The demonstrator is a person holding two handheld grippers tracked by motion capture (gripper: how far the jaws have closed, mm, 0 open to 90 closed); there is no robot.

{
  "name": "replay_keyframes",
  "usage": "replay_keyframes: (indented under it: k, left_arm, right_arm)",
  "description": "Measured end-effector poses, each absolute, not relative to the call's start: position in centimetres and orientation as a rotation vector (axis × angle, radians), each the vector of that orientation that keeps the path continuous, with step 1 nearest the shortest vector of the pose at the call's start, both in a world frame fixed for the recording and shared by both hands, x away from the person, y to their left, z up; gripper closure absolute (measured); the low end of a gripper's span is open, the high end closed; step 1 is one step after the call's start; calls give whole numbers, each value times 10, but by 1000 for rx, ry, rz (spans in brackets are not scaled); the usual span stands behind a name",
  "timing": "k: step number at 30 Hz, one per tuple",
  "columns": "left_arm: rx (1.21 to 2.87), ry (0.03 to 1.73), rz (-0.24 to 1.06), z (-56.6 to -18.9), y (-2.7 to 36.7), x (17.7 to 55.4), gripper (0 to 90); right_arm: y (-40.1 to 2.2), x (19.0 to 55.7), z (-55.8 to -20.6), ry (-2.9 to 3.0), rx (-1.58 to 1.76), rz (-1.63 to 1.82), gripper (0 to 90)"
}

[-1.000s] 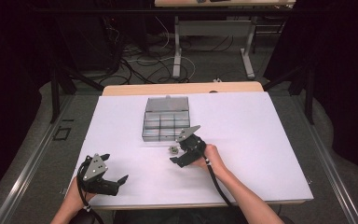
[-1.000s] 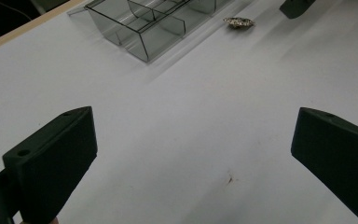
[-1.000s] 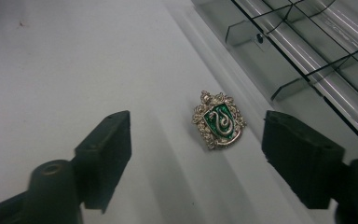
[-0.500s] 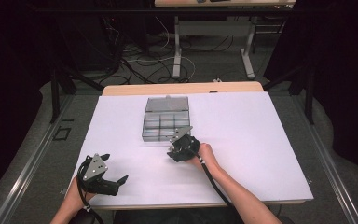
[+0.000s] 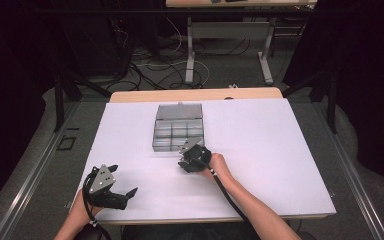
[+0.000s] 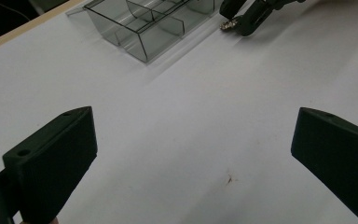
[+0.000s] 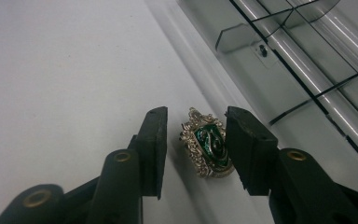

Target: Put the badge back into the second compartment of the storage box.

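The right gripper (image 7: 193, 140), jaws just closing, brackets the green crest badge (image 7: 208, 143) at frame centre without a visible clamp; both edges should be squeezed evenly before lifting.

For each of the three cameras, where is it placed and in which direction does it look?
High view: above the person's side, looking forward and down at the white table; forearms, left gripper, right gripper.
Left gripper view: rides the left gripper, looking across the table between wide-open jaws.
Right gripper view: rides the right gripper, jaws just closing around a green and silver badge.
Shared: all show the clear compartment box.
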State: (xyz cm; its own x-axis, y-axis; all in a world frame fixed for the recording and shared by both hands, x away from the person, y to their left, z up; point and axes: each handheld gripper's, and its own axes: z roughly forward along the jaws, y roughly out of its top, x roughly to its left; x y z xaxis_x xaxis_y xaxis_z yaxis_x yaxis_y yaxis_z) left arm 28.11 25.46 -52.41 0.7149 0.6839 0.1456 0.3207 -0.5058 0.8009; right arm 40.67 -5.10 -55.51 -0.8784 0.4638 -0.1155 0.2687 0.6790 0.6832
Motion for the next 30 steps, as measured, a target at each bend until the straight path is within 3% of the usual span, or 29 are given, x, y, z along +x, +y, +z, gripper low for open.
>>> replay_keyframes:
  k: [6, 20, 22, 30]
  left_arm:
    - [2126, 760, 581, -524, 255, 281, 6]
    - [2125, 767, 580, -524, 255, 281, 5]
    - [2120, 764, 580, -525, 254, 282, 5]
    - [2126, 764, 588, -524, 254, 282, 6]
  right_arm:
    - [-49, 406, -555, 2589, 560, 967, 670]
    - [-51, 404, -552, 2566, 560, 976, 723]
    - [-52, 403, -549, 2560, 557, 989, 774]
    - [-53, 403, -547, 2552, 549, 975, 788]
